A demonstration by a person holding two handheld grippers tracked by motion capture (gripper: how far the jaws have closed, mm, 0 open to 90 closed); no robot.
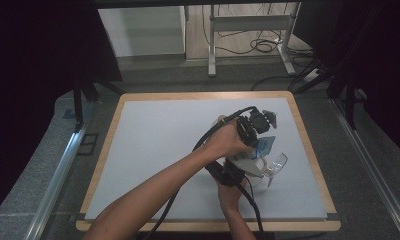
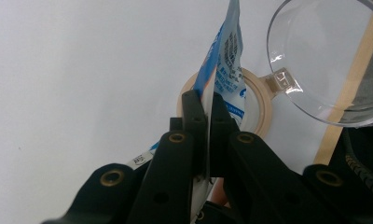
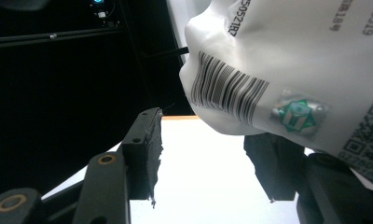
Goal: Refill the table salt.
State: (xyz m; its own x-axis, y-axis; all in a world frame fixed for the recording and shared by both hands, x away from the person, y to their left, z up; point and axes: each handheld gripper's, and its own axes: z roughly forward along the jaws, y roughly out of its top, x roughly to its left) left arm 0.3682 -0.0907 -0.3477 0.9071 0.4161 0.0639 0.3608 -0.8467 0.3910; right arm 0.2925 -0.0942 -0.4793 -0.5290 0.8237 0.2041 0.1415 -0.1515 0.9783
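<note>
On the left of the high view the grey-matted worktop with its wooden rim lies bare. The person's two forearms come in from the near edge and cross toward the right of centre.

The left gripper is held in the upper hand, reaching to the right half of the mat. In the left gripper view its fingers are clenched on the edge of a blue-and-white printed sachet, which stands up from between them. Behind the sachet, flat on the mat, lies a beige ring-shaped roll of tape. To the right of it a clear plastic cup is tilted with its rim facing the camera, near the worktop's right wooden edge.

The right gripper sits just nearer, under the left hand, beside the clear cup in the high view. In the right gripper view its fingers stand apart with a gap of bright mat between them; the sachet's white back, with barcode and green seal, hangs above and over the right-hand finger. Whether that finger touches the sachet I cannot tell.
</note>
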